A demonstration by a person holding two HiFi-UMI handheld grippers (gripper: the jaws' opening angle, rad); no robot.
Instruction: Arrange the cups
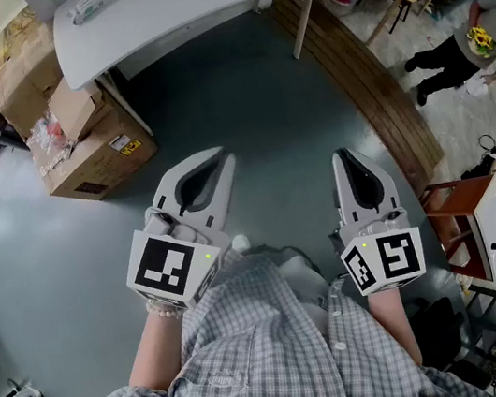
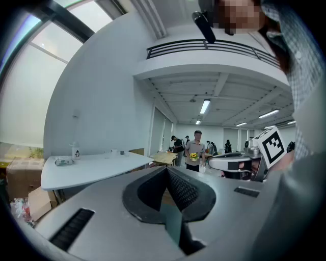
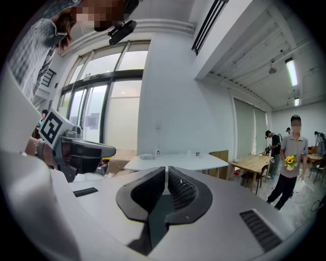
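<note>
No cup shows clearly in any view. My left gripper and right gripper are held side by side close to the person's chest, above the grey floor. Both point towards a white table some way ahead. Each gripper is shut with nothing between its fingers; the left gripper and the right gripper show their pads pressed together. On the table stand a small bottle and a flat pack. Further small items on it are too small to tell.
Cardboard boxes lie on the floor left of the table. A wooden strip curves along the floor on the right, with a red-brown stand beside it. A person with yellow flowers stands far right near wooden tables.
</note>
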